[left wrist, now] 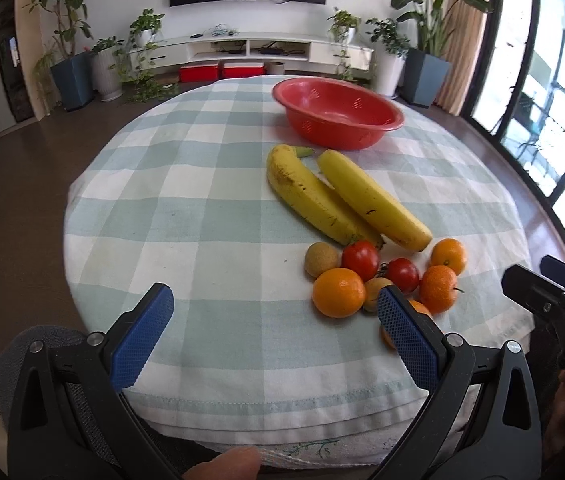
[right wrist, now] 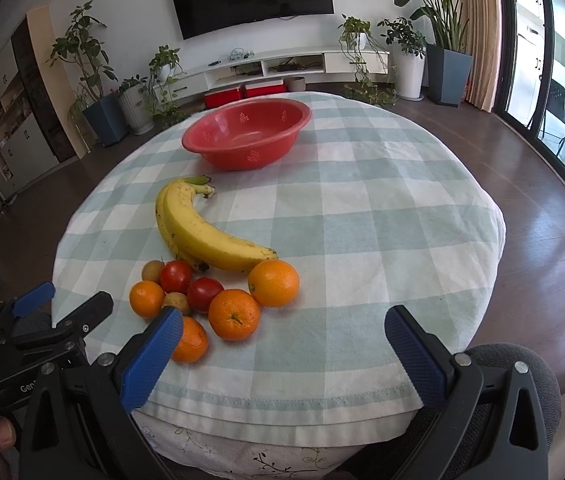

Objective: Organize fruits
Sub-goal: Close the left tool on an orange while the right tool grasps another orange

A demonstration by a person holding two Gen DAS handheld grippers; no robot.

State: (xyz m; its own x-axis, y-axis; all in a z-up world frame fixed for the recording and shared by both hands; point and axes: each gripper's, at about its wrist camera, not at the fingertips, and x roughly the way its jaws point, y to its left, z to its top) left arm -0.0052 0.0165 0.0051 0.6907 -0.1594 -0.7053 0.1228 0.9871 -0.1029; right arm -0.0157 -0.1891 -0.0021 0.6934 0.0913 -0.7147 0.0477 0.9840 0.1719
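A red bowl (left wrist: 338, 114) stands empty at the far side of the round table; it also shows in the right wrist view (right wrist: 248, 134). Two bananas (left wrist: 338, 196) (right wrist: 202, 232) lie in front of it. Nearer me is a cluster of several oranges (left wrist: 338, 292) (right wrist: 234, 314), two tomatoes (left wrist: 360, 260) (right wrist: 175, 276) and small brown fruits (left wrist: 321, 259). My left gripper (left wrist: 274, 312) is open and empty above the near table edge, left of the cluster. My right gripper (right wrist: 284, 334) is open and empty, right of the cluster.
The table wears a green-and-white checked cloth (left wrist: 202, 220). The right gripper shows at the left wrist view's right edge (left wrist: 554, 296); the left gripper shows at the right wrist view's left edge (right wrist: 50, 316). Potted plants, a TV cabinet and windows lie beyond the table.
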